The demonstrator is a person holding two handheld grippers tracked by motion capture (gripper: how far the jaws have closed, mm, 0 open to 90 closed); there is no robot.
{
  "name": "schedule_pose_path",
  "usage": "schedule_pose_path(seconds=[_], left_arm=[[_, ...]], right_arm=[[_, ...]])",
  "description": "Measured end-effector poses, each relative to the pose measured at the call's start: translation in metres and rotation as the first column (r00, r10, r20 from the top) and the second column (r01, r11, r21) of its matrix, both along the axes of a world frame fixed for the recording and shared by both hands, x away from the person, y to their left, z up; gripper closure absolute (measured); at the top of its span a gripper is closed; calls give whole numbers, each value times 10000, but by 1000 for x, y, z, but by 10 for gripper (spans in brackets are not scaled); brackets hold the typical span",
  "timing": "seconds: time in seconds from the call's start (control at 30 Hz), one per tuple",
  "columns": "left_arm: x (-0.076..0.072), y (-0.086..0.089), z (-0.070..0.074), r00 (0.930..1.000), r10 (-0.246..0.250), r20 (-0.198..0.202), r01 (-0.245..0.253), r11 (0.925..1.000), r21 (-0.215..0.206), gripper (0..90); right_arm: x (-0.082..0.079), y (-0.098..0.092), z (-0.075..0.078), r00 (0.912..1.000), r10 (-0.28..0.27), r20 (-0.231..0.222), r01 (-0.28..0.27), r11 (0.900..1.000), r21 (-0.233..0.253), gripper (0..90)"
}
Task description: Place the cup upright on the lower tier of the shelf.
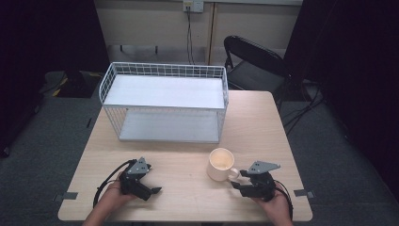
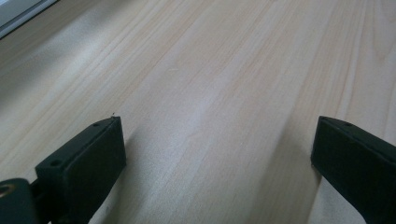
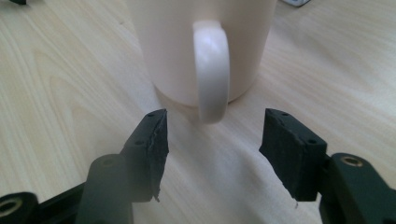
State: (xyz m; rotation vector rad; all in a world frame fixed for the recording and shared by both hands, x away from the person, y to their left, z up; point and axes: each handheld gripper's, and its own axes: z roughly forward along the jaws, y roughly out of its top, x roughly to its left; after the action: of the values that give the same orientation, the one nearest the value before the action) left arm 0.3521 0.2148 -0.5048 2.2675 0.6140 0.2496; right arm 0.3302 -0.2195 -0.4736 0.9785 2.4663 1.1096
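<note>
Lower left of the high view: the left gripper (image 1: 149,181), jaws apart over bare table (image 1: 263,127). Right of centre stands the cream mug (image 1: 221,164); the right gripper (image 1: 238,180) faces it, jaws apart — its own view shows the handle (image 3: 211,70) just beyond, untouched.

We see the high view dim toward its edges, the room at nine and three o'clock nearly black, while the table (image 1: 188,160) is evenly lit from above. In the right gripper view the mug (image 3: 205,51) at twelve o'clock is soft, its shadow faint; the near jaws blur.
</note>
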Motion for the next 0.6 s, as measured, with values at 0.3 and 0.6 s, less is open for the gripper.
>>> schedule_pose_path(seconds=[0.3, 0.6], left_arm=[[0, 0, 0, 10000, 1, 1, -1, 10000, -2, 26], [0, 0, 0, 10000, 2, 0, -2, 10000, -2, 27]], right_arm=[[5, 4, 6, 9993, -356, 137, 356, 9994, -20, 538], [8, 5, 9, 9999, -124, 0, 124, 9999, -20, 686]])
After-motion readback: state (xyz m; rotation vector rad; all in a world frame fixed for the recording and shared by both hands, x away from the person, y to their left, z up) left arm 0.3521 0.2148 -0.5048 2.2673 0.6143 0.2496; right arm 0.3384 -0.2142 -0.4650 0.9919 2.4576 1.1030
